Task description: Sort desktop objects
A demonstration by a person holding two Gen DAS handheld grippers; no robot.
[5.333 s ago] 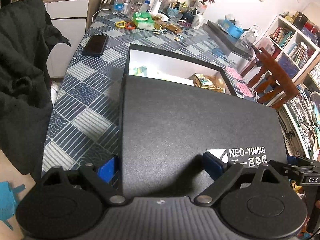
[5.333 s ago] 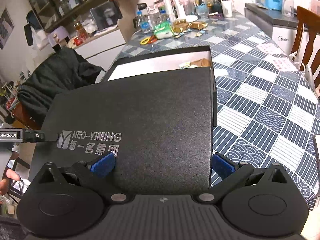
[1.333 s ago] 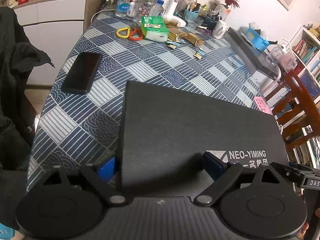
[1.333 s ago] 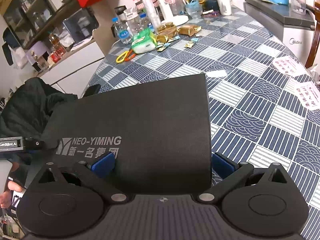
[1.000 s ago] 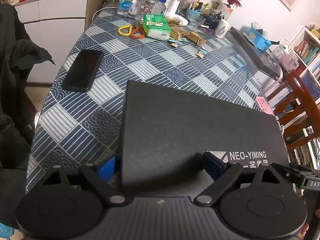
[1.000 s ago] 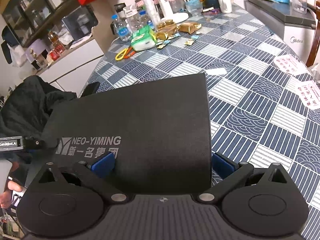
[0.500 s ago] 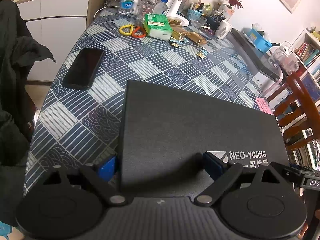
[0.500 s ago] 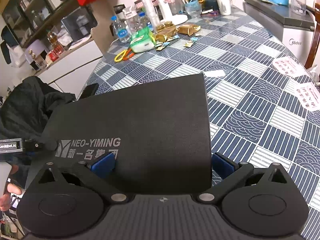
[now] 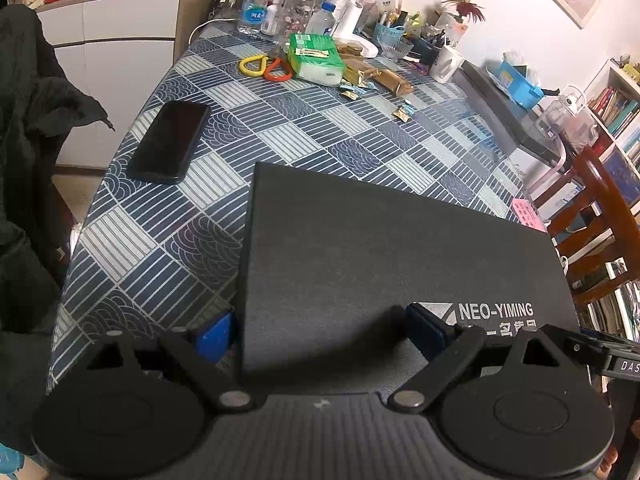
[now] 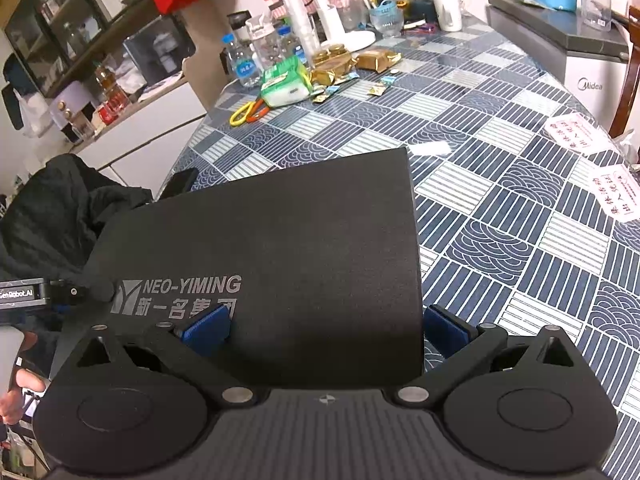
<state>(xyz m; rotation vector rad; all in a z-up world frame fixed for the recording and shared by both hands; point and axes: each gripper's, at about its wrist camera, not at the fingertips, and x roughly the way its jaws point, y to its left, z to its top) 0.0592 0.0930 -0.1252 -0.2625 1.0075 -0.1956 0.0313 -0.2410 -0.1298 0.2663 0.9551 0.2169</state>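
Left wrist view: my left gripper point(image 9: 320, 330) has its jaws spread across the near left corner of the black lid point(image 9: 384, 256), one blue pad point(image 9: 212, 334) outside the edge and the other resting on top beside the printed logo. I cannot tell whether either pad presses. The lid covers whatever sits beneath it on the table point(image 9: 256, 128). A phone point(image 9: 170, 142) lies well apart, to the left.

Right wrist view: my right gripper point(image 10: 326, 330) straddles the lid's point(image 10: 280, 248) near right corner, jaws wide, one pad on top, one off the edge. The gripper body cuts off the lid's near rim. Paper slips point(image 10: 576, 130) lie far right.
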